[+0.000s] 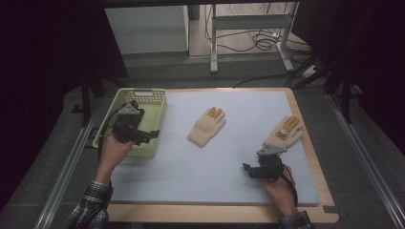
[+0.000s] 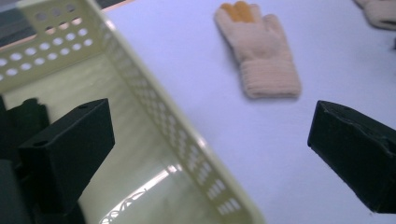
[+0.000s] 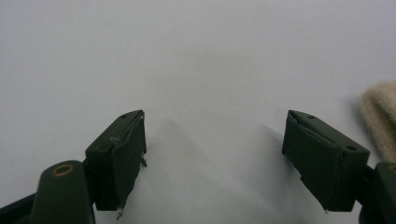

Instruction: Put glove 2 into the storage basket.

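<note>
Two cream knit gloves with orange fingertips lie on the white mat (image 1: 205,171). One glove (image 1: 207,126) (image 2: 261,46) is near the middle. The other glove (image 1: 285,132) (image 2: 380,11) is at the right edge, and its cuff (image 3: 380,116) shows in the right gripper view. A pale yellow perforated basket (image 1: 143,91) (image 2: 187,140) stands at the left. My left gripper (image 1: 148,135) (image 2: 210,126) is open, its jaws straddling the basket's right wall. My right gripper (image 1: 247,169) (image 3: 215,135) is open and empty, low over bare mat just in front of the right glove.
The mat lies on a wooden table top (image 1: 215,212) with metal rails (image 1: 67,167) along both sides. Beyond the far edge stand white desk legs (image 1: 213,43) and loose cables (image 1: 258,40) on the floor. The basket's inside looks empty.
</note>
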Available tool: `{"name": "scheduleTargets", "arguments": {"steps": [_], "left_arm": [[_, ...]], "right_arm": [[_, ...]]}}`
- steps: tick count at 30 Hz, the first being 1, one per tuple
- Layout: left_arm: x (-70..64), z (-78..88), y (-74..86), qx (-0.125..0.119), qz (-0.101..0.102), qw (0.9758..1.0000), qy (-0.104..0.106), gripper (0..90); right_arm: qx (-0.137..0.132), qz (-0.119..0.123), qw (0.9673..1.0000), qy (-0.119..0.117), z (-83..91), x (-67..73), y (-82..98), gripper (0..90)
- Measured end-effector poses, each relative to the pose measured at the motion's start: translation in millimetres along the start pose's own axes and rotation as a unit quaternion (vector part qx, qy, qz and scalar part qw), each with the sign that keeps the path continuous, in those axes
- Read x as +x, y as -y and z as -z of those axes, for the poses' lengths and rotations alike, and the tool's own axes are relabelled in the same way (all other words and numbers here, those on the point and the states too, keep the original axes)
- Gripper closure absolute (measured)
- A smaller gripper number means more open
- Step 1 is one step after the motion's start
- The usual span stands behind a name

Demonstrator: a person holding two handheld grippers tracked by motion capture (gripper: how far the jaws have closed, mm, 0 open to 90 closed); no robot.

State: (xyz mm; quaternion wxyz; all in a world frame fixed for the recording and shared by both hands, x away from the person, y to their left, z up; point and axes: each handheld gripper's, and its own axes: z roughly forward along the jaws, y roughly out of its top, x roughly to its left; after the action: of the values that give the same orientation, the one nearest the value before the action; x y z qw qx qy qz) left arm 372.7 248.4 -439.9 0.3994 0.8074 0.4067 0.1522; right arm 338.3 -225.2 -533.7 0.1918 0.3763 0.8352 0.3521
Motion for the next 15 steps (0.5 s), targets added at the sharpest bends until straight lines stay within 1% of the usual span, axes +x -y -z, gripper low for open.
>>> {"name": "scheduleTargets", "arguments": {"steps": [2,3,4,5,7,10,13,14,15], "left_arm": [[-7.9,-0.6,-1.7,-0.006,-0.002,0.9999,0.014,0.2],[-10.6,-0.8,-2.0,-0.007,-0.003,0.9998,0.017,0.2],[-10.6,-0.8,-2.0,-0.007,-0.003,0.9998,0.017,0.2],[-18.5,-1.6,-2.2,-0.009,-0.014,0.9997,0.016,0.2],[-26.8,-3.1,-1.5,-0.011,-0.023,0.9995,0.020,0.2],[-40.5,-6.3,0.8,-0.012,-0.035,0.9988,0.033,0.2],[-54.8,-9.7,4.9,-0.020,-0.050,0.9974,0.048,0.2],[-54.8,-9.7,4.9,-0.020,-0.050,0.9974,0.048,0.2],[-64.4,-13.3,8.8,-0.022,-0.053,0.9966,0.059,0.1]], "right_arm": [[0.000,0.000,1.0000,0.000,0.0,0.0,0.0,21.2],[0.000,0.000,1.0000,0.000,0.0,0.0,0.0,21.2],[0.000,0.000,1.0000,0.000,0.0,0.0,0.0,21.2],[0.000,0.001,1.0000,0.000,0.0,-0.1,0.0,21.2],[0.000,0.000,1.0000,0.000,0.1,0.1,0.0,21.2],[0.000,-0.001,1.0000,0.000,0.1,0.1,0.0,21.2],[0.000,-0.001,1.0000,0.000,0.1,0.1,0.0,21.2],[0.000,-0.001,1.0000,0.000,0.1,0.1,0.0,21.2],[0.000,-0.001,1.0000,0.000,0.1,0.1,0.0,21.2]]}}
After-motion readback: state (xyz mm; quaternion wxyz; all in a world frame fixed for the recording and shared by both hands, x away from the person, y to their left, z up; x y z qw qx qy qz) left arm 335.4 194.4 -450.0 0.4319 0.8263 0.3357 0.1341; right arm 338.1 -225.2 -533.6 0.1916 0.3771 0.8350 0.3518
